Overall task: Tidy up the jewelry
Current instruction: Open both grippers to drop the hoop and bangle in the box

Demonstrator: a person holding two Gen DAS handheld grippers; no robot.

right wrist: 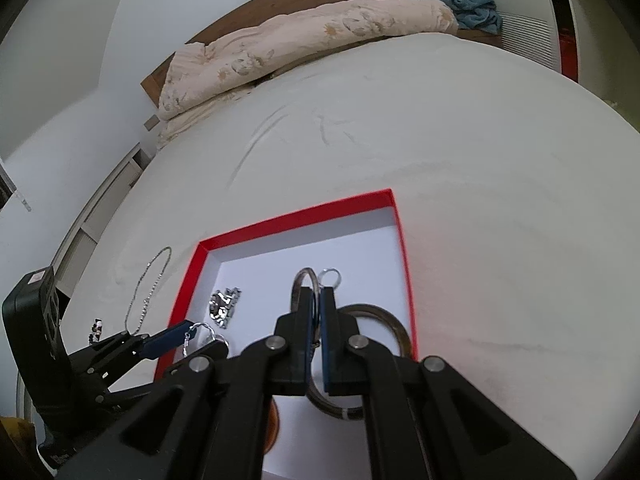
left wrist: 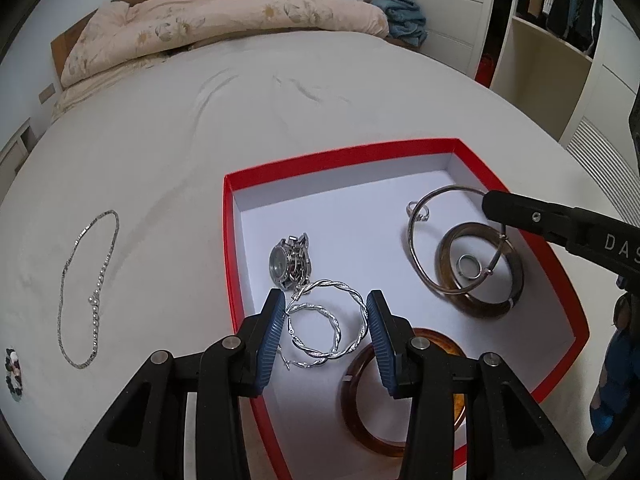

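Observation:
A shallow red box (left wrist: pixel 229 240) with a white floor lies on the bed. My left gripper (left wrist: pixel 326 300) is shut on a pair of twisted silver hoop earrings (left wrist: pixel 340 320), low over the box's near left part. My right gripper (right wrist: pixel 317 292) is shut on a thin silver bangle (left wrist: pixel 416 256), which hangs tilted over a dark brown bangle (left wrist: pixel 516 280) at the box's right. A small ring (left wrist: pixel 466 266) lies inside the brown bangle. Also in the box are a silver watch (left wrist: pixel 290 260), a stone ring (left wrist: pixel 418 210) and an amber bangle (left wrist: pixel 360 420).
On the sheet to the left of the box lies a silver chain necklace (left wrist: pixel 88 280), and a small beaded piece (left wrist: pixel 12 368) farther left. A rolled quilt (left wrist: pixel 224 24) lies at the headboard. Open wardrobe shelves (left wrist: pixel 552 40) stand to the right.

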